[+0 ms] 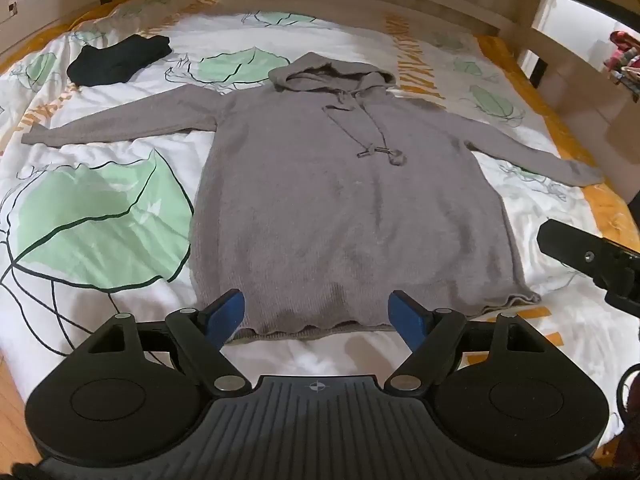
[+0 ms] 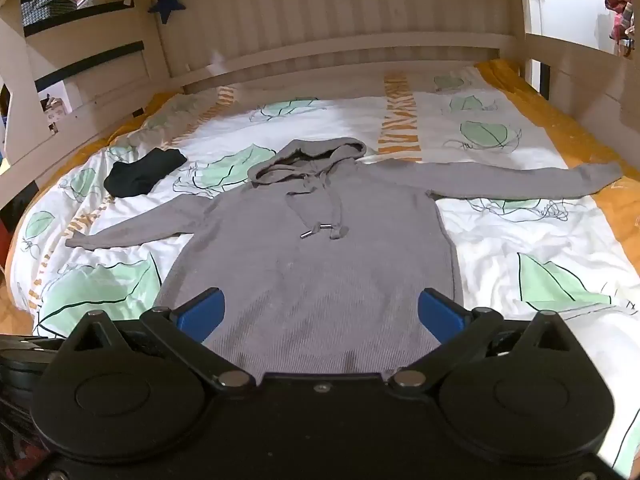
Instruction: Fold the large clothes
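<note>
A grey hoodie (image 1: 340, 200) lies flat and face up on the bed, sleeves spread to both sides, hood at the far end, drawstrings on the chest. It also shows in the right wrist view (image 2: 312, 280). My left gripper (image 1: 316, 312) is open and empty, held above the hem near the bed's front edge. My right gripper (image 2: 320, 312) is open and empty, above the lower body of the hoodie. Part of the right gripper (image 1: 592, 256) shows at the right edge of the left wrist view.
The bed has a white duvet (image 1: 100, 220) with green leaf prints and orange stripes. A folded black garment (image 1: 116, 60) lies at the far left; it also shows in the right wrist view (image 2: 144, 176). A wooden bed frame (image 2: 320, 52) surrounds the mattress.
</note>
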Demonstrator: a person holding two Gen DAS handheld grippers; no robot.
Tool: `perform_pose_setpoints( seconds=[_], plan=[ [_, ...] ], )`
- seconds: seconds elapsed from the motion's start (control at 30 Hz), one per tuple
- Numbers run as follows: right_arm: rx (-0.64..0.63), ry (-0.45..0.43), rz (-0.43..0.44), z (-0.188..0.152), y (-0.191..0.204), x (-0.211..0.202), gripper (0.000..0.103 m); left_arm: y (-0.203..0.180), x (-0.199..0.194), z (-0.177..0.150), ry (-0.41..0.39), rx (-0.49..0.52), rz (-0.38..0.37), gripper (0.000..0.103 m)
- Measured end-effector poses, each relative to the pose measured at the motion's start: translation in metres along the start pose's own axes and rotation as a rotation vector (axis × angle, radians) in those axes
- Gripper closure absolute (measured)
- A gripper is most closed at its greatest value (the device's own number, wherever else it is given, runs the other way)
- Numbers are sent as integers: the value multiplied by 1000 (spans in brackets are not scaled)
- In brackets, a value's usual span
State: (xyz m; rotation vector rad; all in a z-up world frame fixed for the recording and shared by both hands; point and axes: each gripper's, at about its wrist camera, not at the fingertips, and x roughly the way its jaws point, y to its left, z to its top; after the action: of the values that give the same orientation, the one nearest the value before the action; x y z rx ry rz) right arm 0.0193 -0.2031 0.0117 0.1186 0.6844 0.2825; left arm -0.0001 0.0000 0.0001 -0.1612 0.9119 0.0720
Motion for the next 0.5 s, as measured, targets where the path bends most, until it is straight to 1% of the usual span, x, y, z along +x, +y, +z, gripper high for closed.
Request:
perform_pose_setpoints(
  seconds=[0.23,0.27,0.33,0.5],
  plan=[
    [-3,-4,1,-1,1,1,1,-3,-2,-3,2,14,-1,25],
    [-2,-5,1,-1,1,1,1,4,3,-3,7,0,-2,25],
    [-2,-3,3,1,1,-1,1,4,3,-2,12,0,-2,25],
    [-7,-3,6,-6,4,2,1,3,5,-1,25,-7,-2,25]
  ],
)
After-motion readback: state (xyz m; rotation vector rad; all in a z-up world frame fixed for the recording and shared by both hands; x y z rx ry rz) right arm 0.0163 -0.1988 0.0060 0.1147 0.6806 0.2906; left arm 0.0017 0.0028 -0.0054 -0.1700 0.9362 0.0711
